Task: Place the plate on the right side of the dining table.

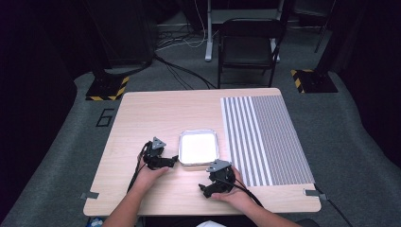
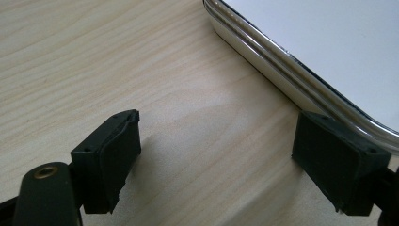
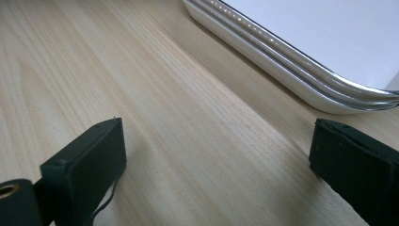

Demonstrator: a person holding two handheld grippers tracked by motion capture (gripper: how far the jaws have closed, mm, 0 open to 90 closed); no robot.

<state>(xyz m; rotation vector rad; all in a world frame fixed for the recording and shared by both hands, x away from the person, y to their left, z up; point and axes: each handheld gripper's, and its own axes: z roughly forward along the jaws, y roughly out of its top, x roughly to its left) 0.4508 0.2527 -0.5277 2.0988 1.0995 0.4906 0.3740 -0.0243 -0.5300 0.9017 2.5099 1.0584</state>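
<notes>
A shiny metal tray point(image 1: 198, 147) lies flat near the middle of the wooden table point(image 1: 142, 118), its inside bright and bare. My left gripper point(image 1: 171, 161) rests on the table just left of the tray's near left corner, held in a hand. In the left gripper view its jaws stand wide apart with bare wood between them, and the tray's rim point(image 2: 263, 61) runs close beside the right jaw. My right gripper point(image 1: 204, 190) rests just below the tray's near right corner. In the right gripper view it is open over bare wood, the tray's rim point(image 3: 282, 66) ahead.
A grey striped mat point(image 1: 265, 139) covers the table's right part. Beyond the far edge stand a black folding chair point(image 1: 248, 45), cables on the carpet, and two stand bases with yellow-black tape point(image 1: 108, 88). Tape tabs mark the near corners.
</notes>
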